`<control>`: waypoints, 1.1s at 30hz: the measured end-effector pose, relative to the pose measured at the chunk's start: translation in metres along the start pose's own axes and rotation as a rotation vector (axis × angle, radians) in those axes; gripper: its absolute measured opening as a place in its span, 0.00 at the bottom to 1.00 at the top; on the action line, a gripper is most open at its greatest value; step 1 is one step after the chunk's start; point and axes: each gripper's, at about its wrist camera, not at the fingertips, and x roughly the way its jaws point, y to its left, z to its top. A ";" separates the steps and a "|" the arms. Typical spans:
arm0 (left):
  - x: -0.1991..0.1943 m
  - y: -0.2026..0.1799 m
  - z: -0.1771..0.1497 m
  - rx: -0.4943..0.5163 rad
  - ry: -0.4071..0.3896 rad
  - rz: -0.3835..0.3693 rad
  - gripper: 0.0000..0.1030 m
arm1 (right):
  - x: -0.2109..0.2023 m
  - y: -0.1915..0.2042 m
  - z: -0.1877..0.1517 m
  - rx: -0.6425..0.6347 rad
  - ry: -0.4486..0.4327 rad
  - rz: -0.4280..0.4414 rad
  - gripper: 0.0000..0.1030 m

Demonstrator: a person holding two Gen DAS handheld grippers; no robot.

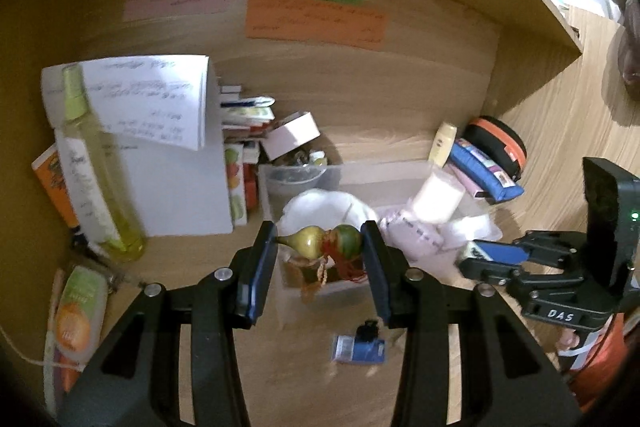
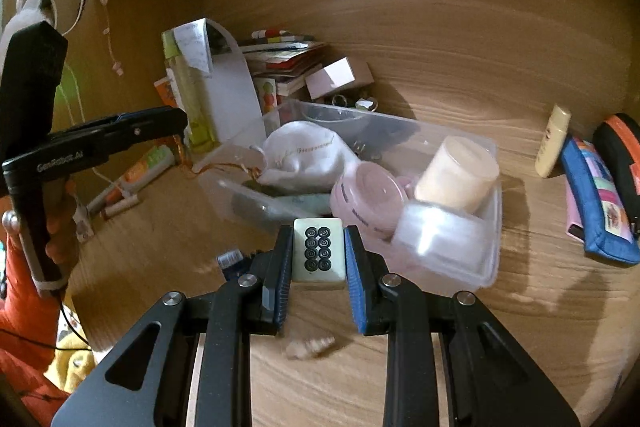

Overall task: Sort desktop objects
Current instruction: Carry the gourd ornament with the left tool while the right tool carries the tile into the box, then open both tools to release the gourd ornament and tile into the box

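Setting: a wooden desk in a wood-panelled alcove, with pink, green and orange paper notes stuck on the back panel.

Item 1. Clear plastic bin, mid-desk, apparently the collecting point for small loose things. It already holds a white drawstring pouch, a pink round jar, a cream candle-like cylinder leaning on the jar, and a frosted lidded tub in the near corner.

Item 2. Painted gourd ornament, green, yellow and red, with red cord at its waist. My left gripper is clamped on it end to end, lying sideways between the pads, poised above the bin's near end. I judge it is held there for dropping in.

Item 3. Mahjong tile, eight circles face up. My right gripper is clenched on its two long sides, just short of the bin's near wall. I judge it is waiting its turn so the two grippers do not crowd one opening.

Item 4. Left loose on the desk: a blue packet with a black binder clip on it, and a small pale shell-like piece, blurred.

Item 5. Outside the sort for now: tall yellow spray bottle, white paper-covered stand, stacked books, pale tube, blue pencil case and black-and-orange pouch against the back right.
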 end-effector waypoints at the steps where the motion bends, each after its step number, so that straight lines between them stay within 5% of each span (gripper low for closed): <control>1: 0.002 0.000 0.001 -0.001 -0.001 -0.006 0.41 | 0.002 0.000 0.003 0.006 -0.001 0.007 0.22; 17: 0.053 0.012 -0.016 -0.048 0.130 -0.101 0.41 | 0.055 0.012 0.029 -0.001 0.038 0.036 0.22; 33: 0.051 0.003 -0.021 0.014 0.129 -0.088 0.47 | 0.059 0.016 0.028 -0.019 0.038 0.038 0.22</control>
